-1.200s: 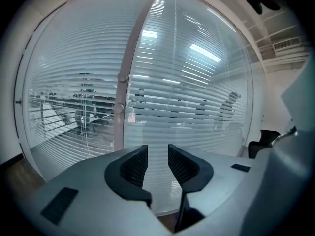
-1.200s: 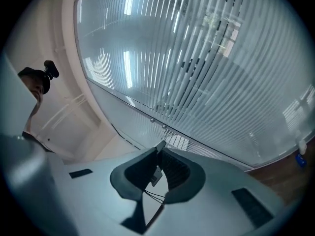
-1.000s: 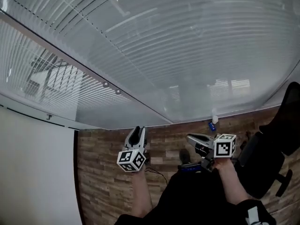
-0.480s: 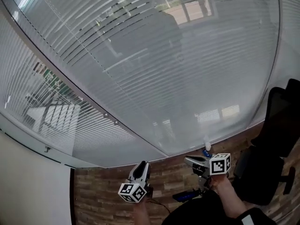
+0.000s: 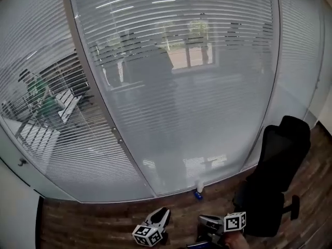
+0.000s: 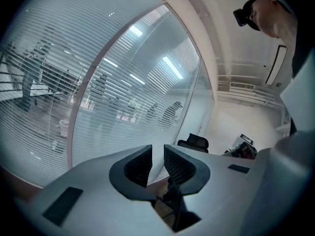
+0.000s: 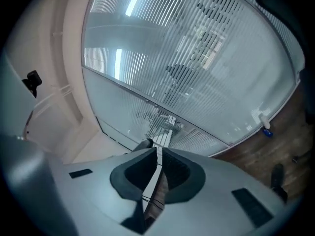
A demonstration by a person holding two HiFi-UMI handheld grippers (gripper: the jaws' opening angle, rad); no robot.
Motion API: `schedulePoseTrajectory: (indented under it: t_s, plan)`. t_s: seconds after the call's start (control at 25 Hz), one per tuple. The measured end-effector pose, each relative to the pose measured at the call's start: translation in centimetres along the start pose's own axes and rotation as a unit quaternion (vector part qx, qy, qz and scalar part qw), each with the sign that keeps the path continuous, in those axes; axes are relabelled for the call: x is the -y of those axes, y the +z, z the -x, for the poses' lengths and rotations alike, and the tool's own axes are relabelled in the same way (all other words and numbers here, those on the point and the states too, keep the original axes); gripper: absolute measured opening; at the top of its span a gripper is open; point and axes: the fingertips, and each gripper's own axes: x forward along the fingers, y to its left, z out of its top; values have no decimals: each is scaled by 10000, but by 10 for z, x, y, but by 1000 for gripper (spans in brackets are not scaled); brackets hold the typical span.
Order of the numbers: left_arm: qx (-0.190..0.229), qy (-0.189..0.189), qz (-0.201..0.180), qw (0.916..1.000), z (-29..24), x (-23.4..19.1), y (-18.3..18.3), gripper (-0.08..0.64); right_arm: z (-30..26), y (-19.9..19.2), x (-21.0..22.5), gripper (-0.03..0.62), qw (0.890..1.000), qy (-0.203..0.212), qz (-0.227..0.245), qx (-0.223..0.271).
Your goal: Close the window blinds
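Horizontal white blinds (image 5: pixel 176 87) hang behind a tall glass wall, their slats partly open so the room beyond shows through. A grey frame post (image 5: pixel 104 113) with two small knobs (image 5: pixel 115 131) divides the panes. My left gripper (image 5: pixel 164 212) is low in the head view and points at the glass. Its jaws (image 6: pixel 157 156) are closing with nothing between them, and a narrow gap remains. My right gripper (image 5: pixel 203 220) is beside it, aimed left. Only a thin slit shows at the right gripper (image 7: pixel 158 156), also empty. Neither touches the blinds (image 7: pixel 197 58).
A black office chair (image 5: pixel 275 175) stands at the right on the wooden floor (image 5: pixel 93 222). A small white bottle (image 5: pixel 199 187) and a blue object (image 5: pixel 198 194) sit at the foot of the glass. A white wall (image 5: pixel 15 217) is at the left.
The head view has tilted upward, so both grippers have slid to the bottom edge and far more of the blinds and the chair show. The grippers stay side by side.
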Motion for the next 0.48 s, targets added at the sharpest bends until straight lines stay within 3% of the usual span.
schedulePoseTrajectory:
  t_s: [0.12, 0.24, 0.36, 0.48]
  plan:
    - [67, -51, 62, 9999, 22, 10, 2, 84, 0, -2, -32, 41, 9992, 106, 380, -62]
    - [161, 169, 55, 9997, 50, 21, 8, 84, -14, -5, -67, 41, 9956, 522, 669, -394]
    - [175, 406, -185, 9989, 54, 41, 10, 83, -4, -11, -61, 41, 9935, 680, 674, -616]
    - [48, 670, -173, 9976, 70, 65, -4, 75, 17, -33, -66, 41, 9909, 879, 608, -813]
